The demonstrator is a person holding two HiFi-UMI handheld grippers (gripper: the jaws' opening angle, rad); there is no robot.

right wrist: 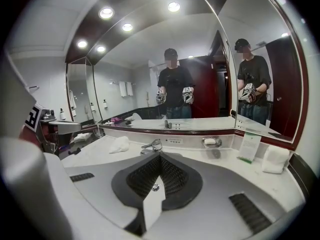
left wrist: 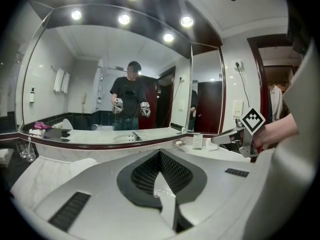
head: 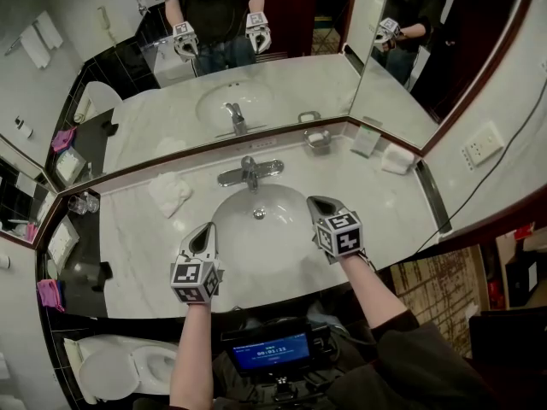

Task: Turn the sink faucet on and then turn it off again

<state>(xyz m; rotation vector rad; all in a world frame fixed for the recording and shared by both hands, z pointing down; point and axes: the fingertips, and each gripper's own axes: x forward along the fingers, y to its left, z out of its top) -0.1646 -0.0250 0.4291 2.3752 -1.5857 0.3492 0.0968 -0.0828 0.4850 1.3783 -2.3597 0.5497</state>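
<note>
The faucet (head: 249,173) stands at the back edge of the white sink (head: 282,237), its chrome handle lying across the top and its spout pointing over the drain (head: 259,214). Neither gripper touches it. The left gripper (head: 203,234) hangs over the near left rim of the sink with its jaws closed on nothing, the two dark pads meeting at the tip. The right gripper (head: 321,205) hangs over the right rim, a little nearer the faucet, and its jaws are also closed and empty (its own view looks past the tip straight at the faucet). I cannot tell whether water is running.

On the marble table (head: 128,254) a crumpled white washcloth (head: 171,193) lies left of the faucet. A soap dish (head: 318,137) sits at the back against the mirror (head: 282,84). Right of it are a small card (head: 366,141) and a folded towel (head: 397,159) in the corner. Drinking glasses (head: 83,203) stand at the far left end. A toilet (head: 120,370) shows below the table on the left.
</note>
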